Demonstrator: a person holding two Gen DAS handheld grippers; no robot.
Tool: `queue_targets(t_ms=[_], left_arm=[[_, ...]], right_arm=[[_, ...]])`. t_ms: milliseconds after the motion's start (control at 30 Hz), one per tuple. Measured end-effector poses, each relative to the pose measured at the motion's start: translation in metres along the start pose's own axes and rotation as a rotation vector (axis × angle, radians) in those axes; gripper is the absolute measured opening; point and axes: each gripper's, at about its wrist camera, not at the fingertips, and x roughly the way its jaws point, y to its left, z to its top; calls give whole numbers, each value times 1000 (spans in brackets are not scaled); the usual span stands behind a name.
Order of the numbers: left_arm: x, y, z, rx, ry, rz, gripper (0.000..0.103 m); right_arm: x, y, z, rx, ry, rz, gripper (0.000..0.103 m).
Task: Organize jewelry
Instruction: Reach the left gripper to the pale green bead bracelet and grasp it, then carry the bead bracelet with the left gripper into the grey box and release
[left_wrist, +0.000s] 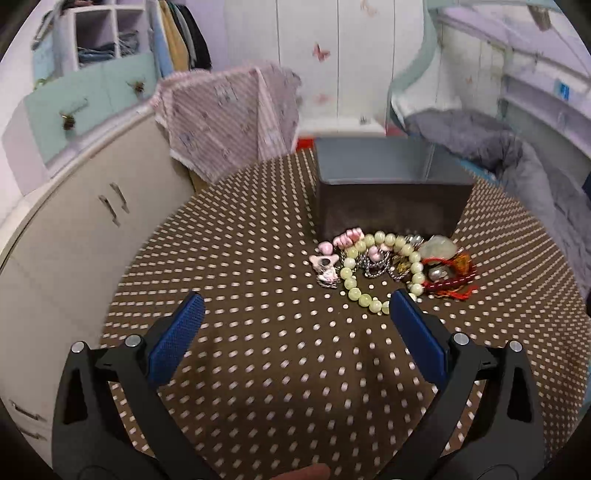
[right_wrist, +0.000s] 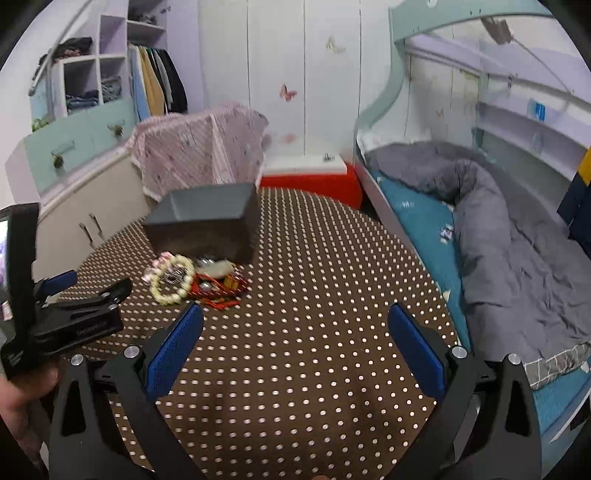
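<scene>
My left gripper (left_wrist: 295, 314) hangs over the dotted brown bench (left_wrist: 258, 350), its blue pads spread wide with nothing between them, and in the left wrist view the jewelry pile (left_wrist: 391, 264) sits just right of centre, a little beyond the pad tips. The pale green bead bracelet (left_wrist: 369, 273) loops across the middle of that pile, its near edge just beside my right-hand pad at lower centre-right. Pink pieces (left_wrist: 334, 258) cluster on the pile's left, a dark red bead strand with red and orange tassels (left_wrist: 452, 277) lies on its right, and silvery chain bits are tangled in between; I cannot make out each one. Right behind the pile, at the centre of the frame, the dark grey box (left_wrist: 388, 195) stands open, its front wall just beside the beads. My right gripper (right_wrist: 295, 323) is also wide open and holding nothing, hovering over bare dotted cloth at lower centre of the right wrist view. From there the green bracelet (right_wrist: 173, 279) and the pile lie left of centre, the box (right_wrist: 207, 221) just above them, and my left gripper (right_wrist: 74, 295) shows at the left edge. A grey duvet (right_wrist: 517, 251) fills the bed on the right.
</scene>
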Motion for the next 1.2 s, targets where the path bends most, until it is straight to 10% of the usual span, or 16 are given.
queue_targets(t_ms=[167, 367, 467, 933, 1200], left_arm=[[35, -7, 5, -18, 95, -7, 94], [33, -5, 3, -31, 102, -132, 27], [28, -2, 0, -12, 98, -177, 10], [-31, 40, -3, 0, -56, -244, 9], [-41, 77, -3, -40, -81, -210, 9]], right_arm=[[18, -8, 9, 9, 34, 15, 96], [31, -8, 17, 10, 64, 50, 96], [37, -6, 20, 14, 79, 65, 96], [45, 24, 20, -50, 114, 126, 96], [64, 90, 38, -194, 121, 332, 83]])
